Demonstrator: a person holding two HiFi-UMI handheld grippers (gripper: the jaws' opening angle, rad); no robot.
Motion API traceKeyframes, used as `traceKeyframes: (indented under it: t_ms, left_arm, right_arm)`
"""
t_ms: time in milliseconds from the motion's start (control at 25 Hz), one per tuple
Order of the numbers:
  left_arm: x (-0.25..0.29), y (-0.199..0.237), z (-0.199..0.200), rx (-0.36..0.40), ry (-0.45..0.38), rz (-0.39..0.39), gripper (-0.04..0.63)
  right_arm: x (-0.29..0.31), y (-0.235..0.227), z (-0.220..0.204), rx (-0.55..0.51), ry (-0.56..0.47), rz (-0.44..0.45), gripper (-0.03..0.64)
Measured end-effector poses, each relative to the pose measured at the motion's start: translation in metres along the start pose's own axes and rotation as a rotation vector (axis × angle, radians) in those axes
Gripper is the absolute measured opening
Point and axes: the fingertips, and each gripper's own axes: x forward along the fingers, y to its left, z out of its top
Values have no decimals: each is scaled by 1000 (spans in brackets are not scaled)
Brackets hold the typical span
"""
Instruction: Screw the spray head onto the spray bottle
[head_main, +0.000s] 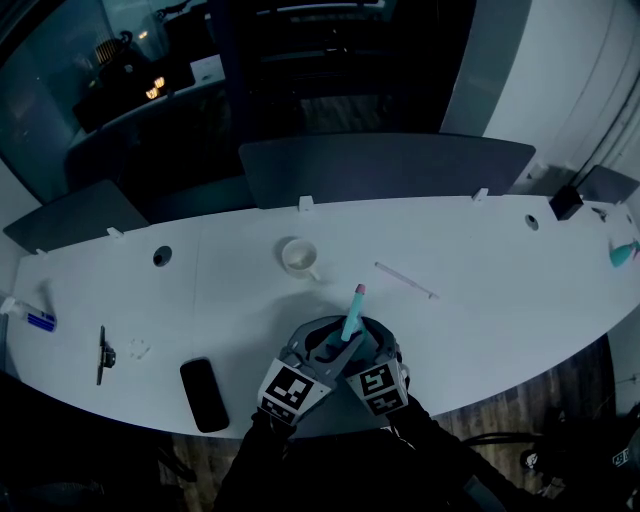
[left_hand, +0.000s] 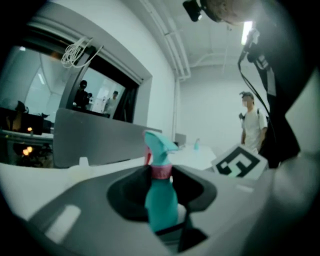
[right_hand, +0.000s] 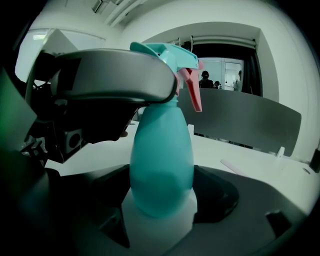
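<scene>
teal spray bottle (right_hand: 162, 165) roughly upright, teal-and-pink spray head (right_hand: 167, 52) sitting on its neck

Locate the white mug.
Head view, centre: the white mug stands just beyond the spray bottle, slightly to its left, and left of the thin white stick.

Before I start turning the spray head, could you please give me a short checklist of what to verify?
1. Hold on the spray bottle: ok. Its body sits between the jaws of the right gripper, which touch both of its sides.
2. Seat of the spray head: ok. It sits on top of the bottle's neck.
3. Thread of the pink collar: cannot tell whether it is tight.
4. Place of the left gripper: ok, its jaws flank the collar. Cannot tell whether they press on it.
5. Room around the grippers: ok. The mug and the phone lie apart on the table.
</scene>
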Motion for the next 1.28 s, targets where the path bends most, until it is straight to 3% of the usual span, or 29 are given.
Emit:
traceKeyframes:
  t_ms: [200, 360, 480, 760, 920, 1160, 1280]
  left_arm:
    - [3, -1, -4, 110, 29, -13, 133]
    - [3, -5, -3, 170, 91, -70, 133]
    - [-1, -4, -4, 154, 109, -97, 133]
    - [-5, -3, -4, 115, 105, -65, 138]
    - [-7, -4, -11, 116, 132, -59, 182]
    - [-12, -1, 0, 65, 69, -39, 183]
    - [-7, -6, 4, 89, 79, -56, 183]
  right_arm:
    - [0, 0, -1, 22, -4, 5, 365]
    - [0, 1, 0, 14, -9, 10, 365]
    - [0, 4, 0, -13, -14, 17, 365]
    - [0, 5, 1, -38, -19, 20, 365]
    - [-1, 3, 0, -6, -16, 15, 365]
    - [0, 5, 0, -31, -16, 8, 365]
    - [0, 6, 1, -36, -15, 6, 365]
